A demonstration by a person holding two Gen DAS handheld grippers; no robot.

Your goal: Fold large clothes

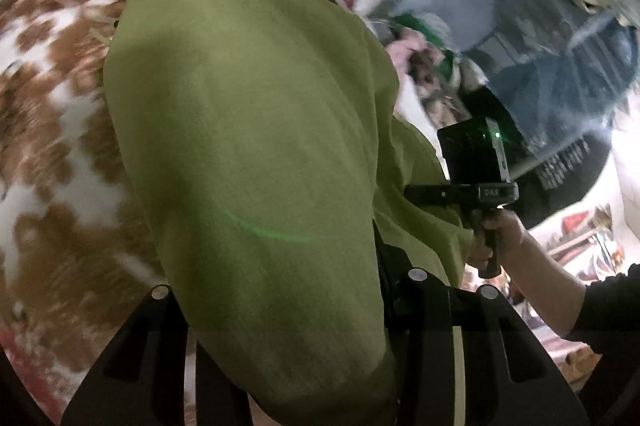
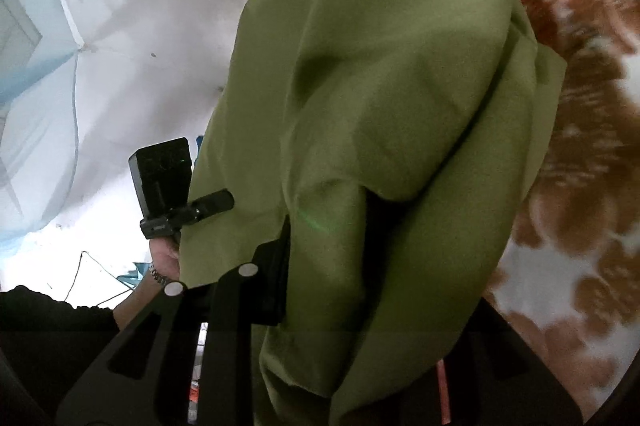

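Green cloth [image 1: 248, 153] fills both pairs of tongs: our left gripper [image 1: 296, 366] and right gripper [image 2: 320, 326] each seem clenched on an edge, though the fabric hides the pads. It hangs between us above the brown-and-white bedspread [image 1: 48, 97]. We judge the folding barely begun, no crease laid.

Both fisheye views bend hard and go black at the round rim. The olive-green woven cloth [image 1: 256, 145] [image 2: 384, 129] is dimly lit, with soft shadowed folds and a faint green lens-flare arc. The brown-and-white patterned bedcover [image 1: 52, 97] [image 2: 584, 129] beside it smears with motion blur. The white wall [image 2: 132, 37] beside the cloth glares.
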